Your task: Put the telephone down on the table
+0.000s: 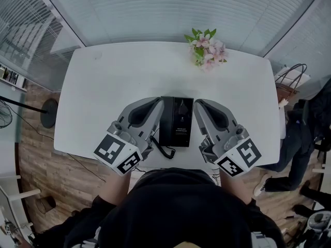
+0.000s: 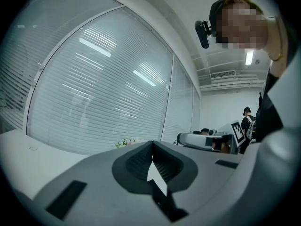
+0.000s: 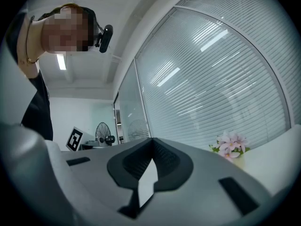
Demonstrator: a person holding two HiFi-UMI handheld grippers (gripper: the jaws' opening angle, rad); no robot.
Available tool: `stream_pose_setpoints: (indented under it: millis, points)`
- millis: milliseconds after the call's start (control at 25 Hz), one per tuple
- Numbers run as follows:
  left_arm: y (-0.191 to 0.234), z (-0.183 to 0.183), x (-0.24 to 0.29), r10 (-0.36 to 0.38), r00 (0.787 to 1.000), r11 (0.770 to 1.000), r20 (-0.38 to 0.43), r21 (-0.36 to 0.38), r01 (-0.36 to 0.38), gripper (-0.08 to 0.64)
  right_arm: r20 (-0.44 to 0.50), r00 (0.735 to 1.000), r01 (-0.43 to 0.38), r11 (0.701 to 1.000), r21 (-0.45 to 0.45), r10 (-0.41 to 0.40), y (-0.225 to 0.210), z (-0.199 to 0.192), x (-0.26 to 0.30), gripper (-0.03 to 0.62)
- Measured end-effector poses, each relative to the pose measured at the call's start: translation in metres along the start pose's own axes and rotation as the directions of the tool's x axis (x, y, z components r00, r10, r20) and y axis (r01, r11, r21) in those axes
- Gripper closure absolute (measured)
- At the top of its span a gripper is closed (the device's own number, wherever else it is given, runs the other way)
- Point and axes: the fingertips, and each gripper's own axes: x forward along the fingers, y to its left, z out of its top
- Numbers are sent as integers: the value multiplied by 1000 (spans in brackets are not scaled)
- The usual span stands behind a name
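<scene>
The telephone (image 1: 176, 120), a black set, lies flat on the white table (image 1: 103, 87) near the middle of the front edge. Its coiled cord (image 1: 164, 150) trails off its near left corner towards that edge. A line of small pale print on its top is too fine to read.

The left gripper (image 1: 158, 104) rests just beside the telephone's left side and the right gripper (image 1: 198, 104) just beside its right side. In each gripper's own view the jaws are pressed together with nothing between them. Each gripper carries black-and-white square markers at its rear.

A bunch of pink flowers (image 1: 208, 47) stands at the far edge, right of centre; what holds it cannot be made out. The rest of the tabletop lies bare on both sides. A brown handbag (image 1: 289, 84) sits off the right edge; its contents cannot be told.
</scene>
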Motion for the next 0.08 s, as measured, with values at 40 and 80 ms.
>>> stream_pose_setpoints:
  millis: [40, 80]
  points:
    - [1, 0, 0, -1, 1000, 1000, 0, 1, 1, 546, 0, 1000, 0, 1000, -1, 0, 0, 0, 0, 589]
    - [1, 0, -1, -1, 1000, 1000, 1, 1, 1, 546, 0, 1000, 0, 1000, -1, 0, 1, -1, 1, 589]
